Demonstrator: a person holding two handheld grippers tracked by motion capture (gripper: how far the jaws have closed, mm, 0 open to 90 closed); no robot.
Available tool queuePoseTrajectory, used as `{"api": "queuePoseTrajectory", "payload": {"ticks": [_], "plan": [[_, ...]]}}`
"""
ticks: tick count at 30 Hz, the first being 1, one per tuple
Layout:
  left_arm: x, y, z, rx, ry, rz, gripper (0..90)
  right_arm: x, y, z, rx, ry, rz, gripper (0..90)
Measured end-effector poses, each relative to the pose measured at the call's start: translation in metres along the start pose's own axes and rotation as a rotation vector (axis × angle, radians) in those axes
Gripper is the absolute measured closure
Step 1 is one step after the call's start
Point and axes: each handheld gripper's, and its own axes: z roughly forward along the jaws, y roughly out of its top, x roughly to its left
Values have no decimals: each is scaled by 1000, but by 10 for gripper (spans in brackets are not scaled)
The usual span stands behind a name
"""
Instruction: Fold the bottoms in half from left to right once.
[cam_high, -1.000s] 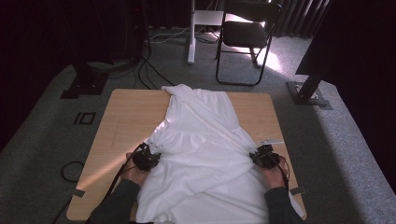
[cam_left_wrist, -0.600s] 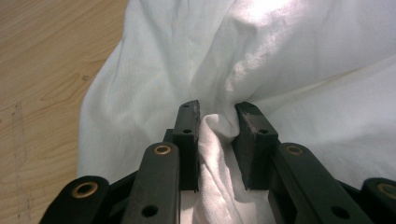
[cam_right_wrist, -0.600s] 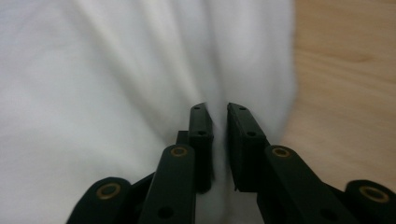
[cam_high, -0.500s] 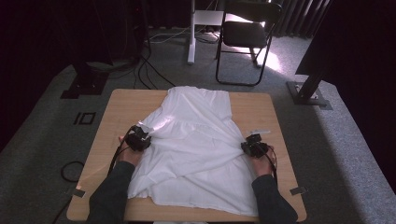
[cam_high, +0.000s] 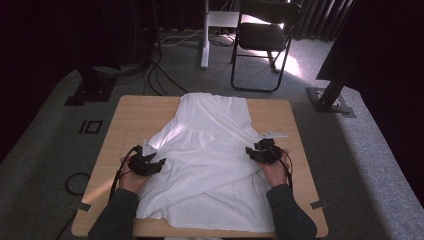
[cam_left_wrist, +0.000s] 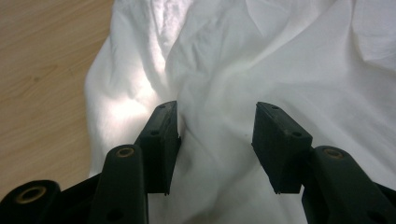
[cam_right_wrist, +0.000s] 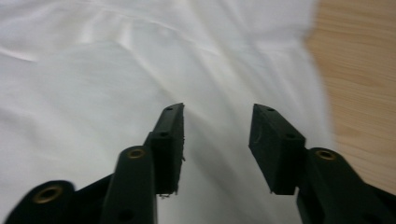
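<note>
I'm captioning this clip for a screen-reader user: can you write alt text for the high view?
A white garment lies spread on a wooden table, with a person's two hands at its sides, the left gripper and right gripper both open over the cloth. Beyond the table stands a black folding chair on grey carpet.

The dress is plain white all over, no print, just brighter where sunlight hits it. The surface is light wood grain. Both grippers, left and right, are black, with brassy rivets. Grey speckled carpet, black chair, dark sleeves.
</note>
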Motion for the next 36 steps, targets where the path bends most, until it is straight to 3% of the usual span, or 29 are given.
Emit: {"api": "queuePoseTrajectory", "payload": {"ticks": [3, 5, 7, 8, 11, 13, 15, 18, 19, 22, 25, 29, 30, 32, 34, 36], "plan": [[-2, -8, -5, 1, -23, -28, 515, 12, 7, 13, 19, 26, -30, 473], [-6, -15, -6, 11, -36, -27, 515, 18, 10, 22, 33, 52, -42, 449], [-11, -22, -5, 28, -43, -21, 514, 22, 11, 34, 82, 71, -51, 429], [-14, -26, -5, 37, -51, -17, 513, 23, 11, 39, 114, 83, -56, 460], [-23, -34, -6, 54, -63, 0, 509, 24, 4, 42, 161, 112, -79, 780], [-27, -37, -9, 52, -78, 8, 505, 24, 0, 32, 141, 113, -78, 868], [-32, -39, -12, 60, -88, 22, 507, 22, -4, 14, 97, 116, -83, 878], [-40, -44, -11, 99, -73, 81, 505, 16, -12, -23, 32, 109, -94, 880], [-41, -45, -12, 90, -75, 84, 505, 13, -15, -35, 11, 109, -96, 880], [-39, -47, -12, 87, -90, 61, 504, 2, -29, -71, -34, 118, -80, 879], [-38, -48, -13, 85, -98, 50, 503, -8, -51, -94, -40, 78, -63, 879], [-41, -49, -16, 86, -119, 57, 503, -22, -86, -105, -1, 74, -6, 876], [-41, -49, -16, 86, -119, 57, 503, -22, -86, -105, -1, 74, -6, 876], [-45, -49, -21, 85, -128, 60, 500, -28, -110, -98, 61, 78, 38, 859], [-49, -49, -25, 82, -136, 63, 498, -29, -118, -91, 116, 64, 36, 754], [-51, -51, -29, 77, -141, 66, 498, -27, -116, -91, 105, 37, 23, 637]]}}
